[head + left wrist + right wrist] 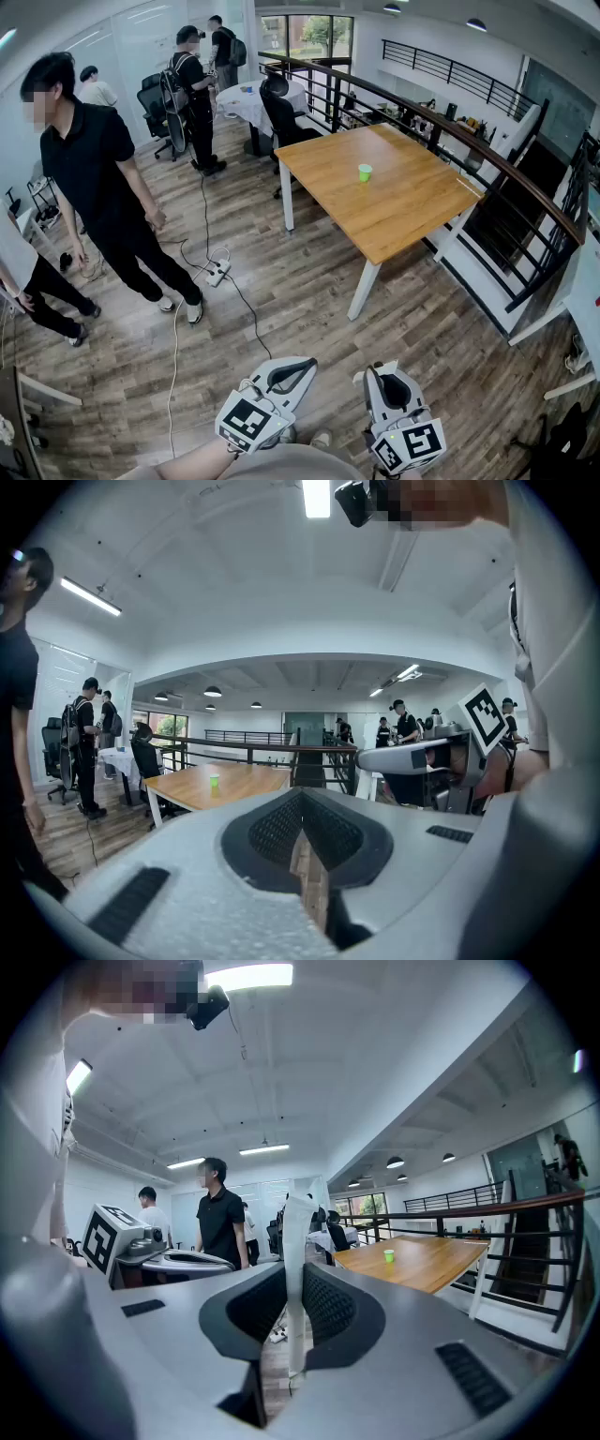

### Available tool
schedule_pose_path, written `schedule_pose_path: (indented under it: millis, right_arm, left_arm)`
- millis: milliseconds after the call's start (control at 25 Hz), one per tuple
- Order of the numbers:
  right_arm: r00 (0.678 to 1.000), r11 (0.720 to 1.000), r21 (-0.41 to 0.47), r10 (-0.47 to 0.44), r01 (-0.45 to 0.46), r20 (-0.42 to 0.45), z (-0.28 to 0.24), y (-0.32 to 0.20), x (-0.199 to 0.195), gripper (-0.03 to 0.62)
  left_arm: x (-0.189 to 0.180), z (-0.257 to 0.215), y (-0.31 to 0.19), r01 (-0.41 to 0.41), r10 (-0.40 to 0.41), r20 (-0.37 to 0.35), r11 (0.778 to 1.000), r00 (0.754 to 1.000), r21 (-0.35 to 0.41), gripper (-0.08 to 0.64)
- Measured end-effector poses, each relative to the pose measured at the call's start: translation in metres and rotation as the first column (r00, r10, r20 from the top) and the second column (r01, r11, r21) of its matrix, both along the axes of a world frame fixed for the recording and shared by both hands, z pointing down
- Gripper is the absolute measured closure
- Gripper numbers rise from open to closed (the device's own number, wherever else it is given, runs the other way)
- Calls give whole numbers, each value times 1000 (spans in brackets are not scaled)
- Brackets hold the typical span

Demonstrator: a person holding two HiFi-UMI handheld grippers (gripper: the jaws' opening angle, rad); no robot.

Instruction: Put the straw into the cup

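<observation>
A small green cup [365,172] stands alone near the middle of a wooden table [412,216], far ahead of both grippers. It also shows in the left gripper view, cup [214,781], and in the right gripper view, cup [388,1256]. A white straw [300,1232] stands upright between the jaws of my right gripper [298,1274], which is shut on it. That right gripper [386,375] is low in the head view. Beside it, my left gripper [302,364] is shut with nothing in it; in its own view the left gripper [302,808] points level toward the table.
A person in black [103,187] stands on the wooden floor to the left, with others behind. A power strip [217,273] and its cables lie on the floor between me and the table. A dark railing [450,131] runs behind the table. An office chair [281,112] sits at its far end.
</observation>
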State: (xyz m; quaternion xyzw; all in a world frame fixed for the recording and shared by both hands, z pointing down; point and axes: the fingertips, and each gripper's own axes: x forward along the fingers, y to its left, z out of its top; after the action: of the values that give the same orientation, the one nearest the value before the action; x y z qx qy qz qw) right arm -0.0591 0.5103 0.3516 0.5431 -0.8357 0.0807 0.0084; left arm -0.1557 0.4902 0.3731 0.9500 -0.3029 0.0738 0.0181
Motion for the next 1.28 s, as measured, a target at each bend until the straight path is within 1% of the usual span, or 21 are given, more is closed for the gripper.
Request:
schedule_pose_path:
  millis: [200,440,600,720,840,920,1120,1280]
  right_arm:
    - [1000,1000,12,-5,5,-12,2,1,12,535]
    - [1000,1000,29,-7,7,-5,2,9,32,535]
    - [1000,999,32,-5,5,-1,3,13,42,535]
    - [1000,999,37,-5,5,6,3,16,49,535]
    - [1000,999,44,-12,12,13,3,22,56,535]
    - [1000,999,52,-17,16,16,4,25,61,535]
    - [1000,999,52,-17,16,21,8,29,73,535]
    - [999,998,52,-29,28,17,10,27,73,535]
  left_arm:
    - [13,2,2,10,-10,-2,1000,1000,-21,547]
    - [32,4,7,12,-13,4,1000,1000,3,547]
    - [40,2,11,32,-32,-7,999,999,-21,548]
    - [46,4,15,19,-19,8,1000,1000,9,547]
    - [53,1,21,30,-30,6,1000,1000,6,547]
    - [57,1,23,35,-36,8,999,999,23,547]
    - [65,-1,26,64,-64,-1,998,998,-5,548]
    - [63,6,23,72,-72,24,997,997,17,547]
